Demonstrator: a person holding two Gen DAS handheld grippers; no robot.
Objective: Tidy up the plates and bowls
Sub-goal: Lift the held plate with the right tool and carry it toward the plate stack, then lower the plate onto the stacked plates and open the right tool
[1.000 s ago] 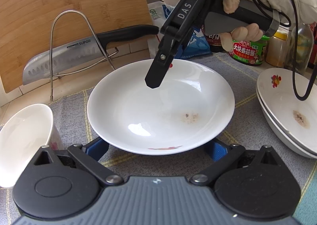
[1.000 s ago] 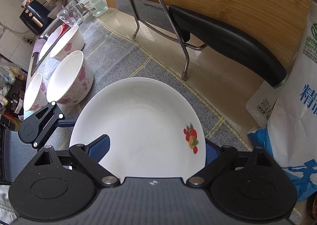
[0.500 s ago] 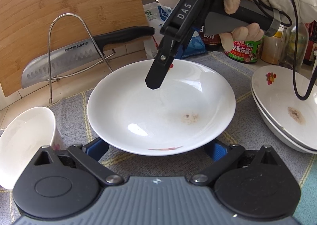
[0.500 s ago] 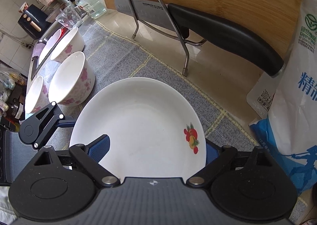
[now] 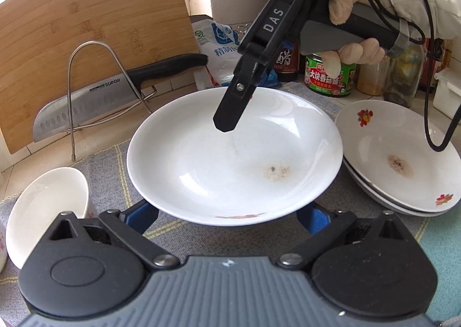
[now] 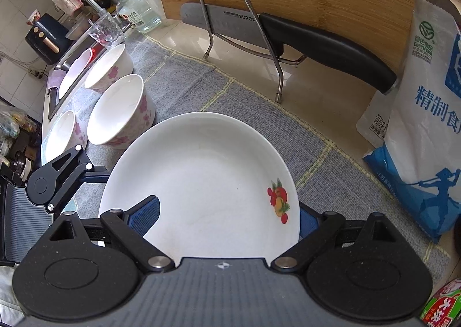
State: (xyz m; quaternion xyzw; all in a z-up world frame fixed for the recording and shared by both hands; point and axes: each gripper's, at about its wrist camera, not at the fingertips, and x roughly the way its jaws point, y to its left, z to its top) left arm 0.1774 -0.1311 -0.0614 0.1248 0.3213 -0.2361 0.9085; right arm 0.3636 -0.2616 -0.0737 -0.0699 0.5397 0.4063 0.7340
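A white plate [image 5: 230, 160] with a brown stain and a fruit print is held above the grey mat; it also shows in the right wrist view [image 6: 201, 183]. My left gripper [image 5: 227, 216] has its blue pads under the plate's near rim, jaws wide apart. My right gripper [image 6: 227, 217] straddles the plate's far rim, one finger [image 5: 230, 113] over the plate, the other hidden under it. A stack of stained plates [image 5: 403, 160] sits to the right. White bowls with pink flowers [image 6: 119, 111] stand to the left.
A cleaver [image 5: 115, 93] rests on a wire rack [image 5: 86, 88] against a wooden board [image 5: 86, 24]. A salt bag [image 6: 426, 125], sauce jars [image 5: 328, 76] and bottles line the back. A glass [image 6: 105, 31] and a sink [image 6: 75, 67] lie beyond the bowls.
The plate, with both grippers at it, has shifted right toward the plate stack. The stack and jars show further into the left view; the bowls have slid left.
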